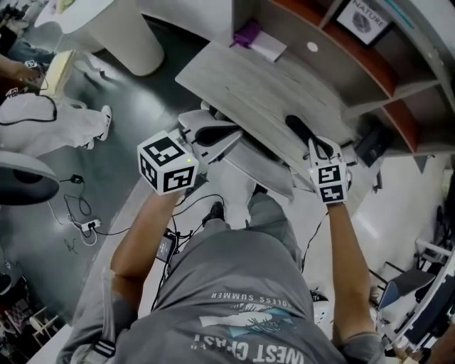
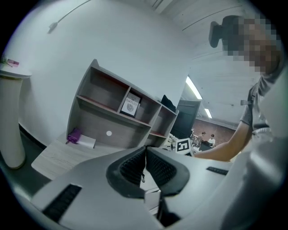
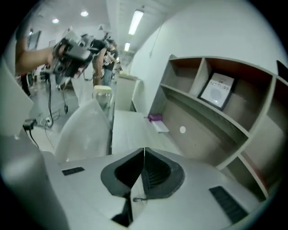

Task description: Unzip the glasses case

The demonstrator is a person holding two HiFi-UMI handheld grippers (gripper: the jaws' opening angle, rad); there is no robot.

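I cannot make out a glasses case in any view. In the head view both grippers hover over the near edge of a grey wooden desk [image 1: 242, 78]. My left gripper [image 1: 238, 135] [image 2: 145, 148] is shut, its ribbed black pads meeting with nothing between them. It points towards the shelves. My right gripper [image 1: 293, 122] [image 3: 144, 150] is also shut and empty, tilted down over the desk top [image 3: 128, 134]. A pale grey slab [image 1: 266, 167] lies just under the desk's near edge; what it is I cannot tell.
A shelf unit [image 1: 370, 71] stands at the back of the desk with a framed picture [image 1: 362, 18] in it. A purple item [image 1: 247, 33] and a white box [image 1: 269, 48] lie at the desk's far end. A white pedestal [image 1: 121, 32] stands left; cables [image 1: 82, 213] lie on the floor.
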